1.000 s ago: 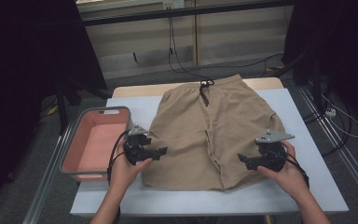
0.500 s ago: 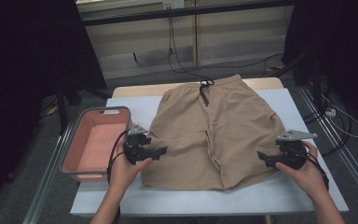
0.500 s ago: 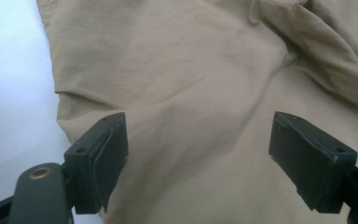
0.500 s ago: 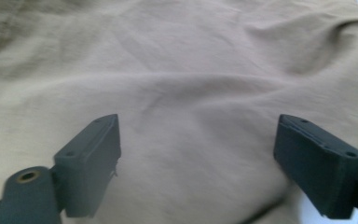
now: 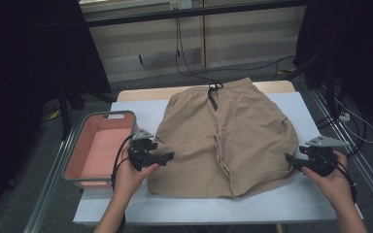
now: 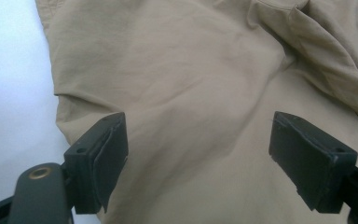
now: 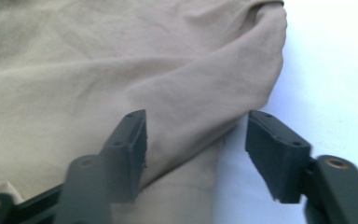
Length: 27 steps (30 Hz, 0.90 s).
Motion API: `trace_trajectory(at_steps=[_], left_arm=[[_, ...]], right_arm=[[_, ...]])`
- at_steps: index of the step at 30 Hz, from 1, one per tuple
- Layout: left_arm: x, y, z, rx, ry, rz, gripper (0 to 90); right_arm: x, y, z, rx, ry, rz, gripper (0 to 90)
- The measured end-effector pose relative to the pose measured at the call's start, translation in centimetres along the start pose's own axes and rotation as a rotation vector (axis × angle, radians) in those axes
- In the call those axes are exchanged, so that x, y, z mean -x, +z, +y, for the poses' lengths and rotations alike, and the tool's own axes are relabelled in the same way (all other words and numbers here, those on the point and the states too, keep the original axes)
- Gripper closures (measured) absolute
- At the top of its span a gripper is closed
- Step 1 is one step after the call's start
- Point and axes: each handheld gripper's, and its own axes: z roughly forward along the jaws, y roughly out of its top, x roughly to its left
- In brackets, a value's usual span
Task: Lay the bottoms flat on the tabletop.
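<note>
Tan shorts (image 5: pixel 223 136) with a dark drawstring (image 5: pixel 213 94) lie flat on the white table (image 5: pixel 136 111), waistband at the far side. My left gripper (image 5: pixel 170 156) rests at the outer edge of the left leg, open, its jaws spread wide over flat cloth (image 6: pixel 191 70) without pinching it (image 6: pixel 196 158). My right gripper (image 5: pixel 289 159) sits at the outer hem of the right leg. Its jaws (image 7: pixel 196 144) have just been closing and still stand apart, with a raised fold of the tan fabric (image 7: pixel 98 70) between them, not pressed.
A pink bin (image 5: pixel 97 155) stands at the table's left edge, just beside my left hand. Bare white tabletop runs along the near edge and to the right of the shorts. Cables lie on the floor beyond the table.
My right gripper has slid rightward, from over the right leg out to its outer edge, and its jaws have narrowed. The left gripper and the shorts have stayed put.
</note>
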Motion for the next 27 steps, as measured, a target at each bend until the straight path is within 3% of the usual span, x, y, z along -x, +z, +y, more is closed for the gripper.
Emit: trace_trajectory(at_steps=[3,7,9,18,23,27], left_arm=[[0.0,0.1,0.0,-0.006,0.001,-0.004,19.5],[0.0,0.2,0.1,-0.005,0.005,-0.003,19.5],[0.1,0.2,0.1,-0.006,0.007,-0.004,19.5],[-0.1,0.1,0.1,-0.001,0.002,-0.002,19.6],[-0.1,0.1,0.1,0.001,0.001,0.003,19.6],[0.1,0.2,0.1,-0.003,0.004,-0.001,19.7]], right_arm=[[0.3,0.0,-0.3,-0.02,0.01,-0.016,47.0],[0.5,0.4,-1.0,-0.06,0.02,0.02,62.9],[0.6,0.6,-1.3,-0.071,0.036,0.033,64.8],[0.6,-0.4,-1.1,-0.056,0.017,0.01,63.8],[1.5,-1.7,-1.1,-0.012,0.054,-0.015,63.7],[1.8,-1.9,-1.2,-0.02,0.052,-0.028,64.8]])
